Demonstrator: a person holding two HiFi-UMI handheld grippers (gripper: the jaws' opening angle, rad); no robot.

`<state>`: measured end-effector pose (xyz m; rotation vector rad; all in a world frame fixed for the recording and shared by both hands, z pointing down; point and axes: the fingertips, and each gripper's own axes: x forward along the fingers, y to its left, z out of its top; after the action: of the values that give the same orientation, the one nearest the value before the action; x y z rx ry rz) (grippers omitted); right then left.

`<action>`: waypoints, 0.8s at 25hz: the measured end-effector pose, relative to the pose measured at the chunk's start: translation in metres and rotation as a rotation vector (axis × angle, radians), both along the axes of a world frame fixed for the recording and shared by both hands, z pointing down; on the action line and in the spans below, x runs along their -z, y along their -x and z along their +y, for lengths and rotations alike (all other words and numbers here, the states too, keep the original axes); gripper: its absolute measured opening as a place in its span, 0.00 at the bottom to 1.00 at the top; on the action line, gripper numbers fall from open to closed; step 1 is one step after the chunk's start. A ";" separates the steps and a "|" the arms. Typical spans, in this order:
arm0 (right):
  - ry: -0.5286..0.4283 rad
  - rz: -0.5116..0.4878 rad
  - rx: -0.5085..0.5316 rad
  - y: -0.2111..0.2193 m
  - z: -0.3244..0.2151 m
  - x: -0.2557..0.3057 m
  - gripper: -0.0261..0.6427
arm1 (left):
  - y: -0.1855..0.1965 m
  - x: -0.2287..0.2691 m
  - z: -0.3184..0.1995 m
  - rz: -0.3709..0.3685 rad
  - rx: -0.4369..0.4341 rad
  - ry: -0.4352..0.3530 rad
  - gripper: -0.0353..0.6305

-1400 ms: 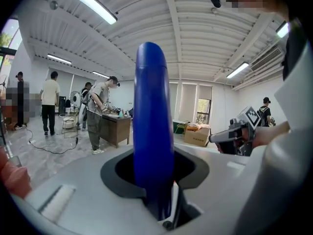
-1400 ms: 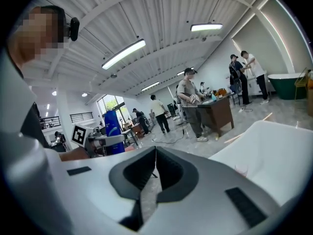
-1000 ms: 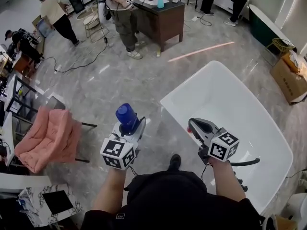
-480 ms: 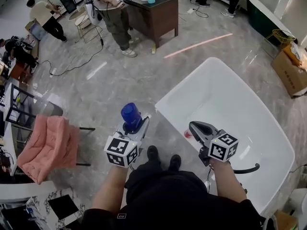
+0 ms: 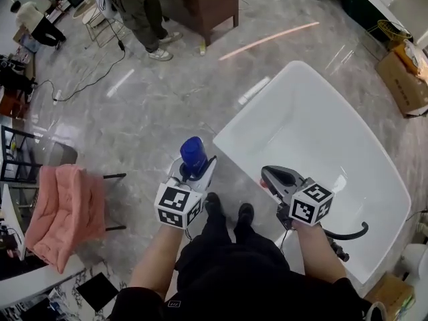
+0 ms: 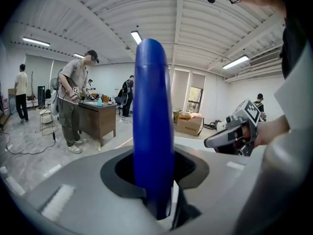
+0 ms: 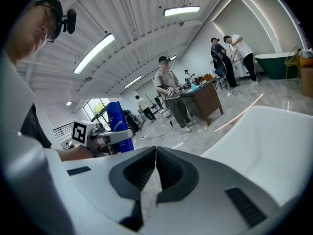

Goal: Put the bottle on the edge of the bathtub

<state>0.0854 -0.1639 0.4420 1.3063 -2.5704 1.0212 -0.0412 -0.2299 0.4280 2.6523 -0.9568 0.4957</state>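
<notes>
Floor [image 5: 154, 105]: grey marble tiles, glossy, running under everything.
Bathtub [image 5: 314, 136]: white, freestanding, set at a slant at the right of the head view. Its nearest corner lies just right of the left gripper.
Chair [image 5: 63, 212]: draped in pink cloth, well apart at the left.
Left gripper [image 5: 196, 168]: held out over the floor, just outside the bathtub's near corner. Its jaws stand wide and are clamped on the blue bottle.
Right gripper [image 5: 270, 176]: over the bathtub's near rim. Its jaws are pressed together with nothing between them, as the right gripper view [image 7: 155, 166] shows.
Blue bottle [image 5: 194, 154]: upright between the left gripper's jaws. Its rounded top rises clear above them in the left gripper view [image 6: 153, 126], and its lower part sits in the jaw hollow. It is beside the bathtub rim, over the floor, not on the edge. From the right gripper view it shows at the left [image 7: 116, 124], apart from the right gripper.
</notes>
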 end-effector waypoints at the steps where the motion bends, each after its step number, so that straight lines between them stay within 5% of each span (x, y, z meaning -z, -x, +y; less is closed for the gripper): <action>1: 0.007 0.004 -0.001 0.003 -0.003 -0.004 0.06 | -0.001 -0.005 -0.004 0.003 -0.006 0.006 0.27; 20: 0.076 0.050 0.001 0.051 -0.068 -0.057 0.06 | -0.003 -0.099 -0.067 0.022 -0.083 0.041 0.27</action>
<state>0.0344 -0.2316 0.4992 1.2944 -2.4703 1.0617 -0.0382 -0.2969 0.5275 2.6636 -0.8247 0.4972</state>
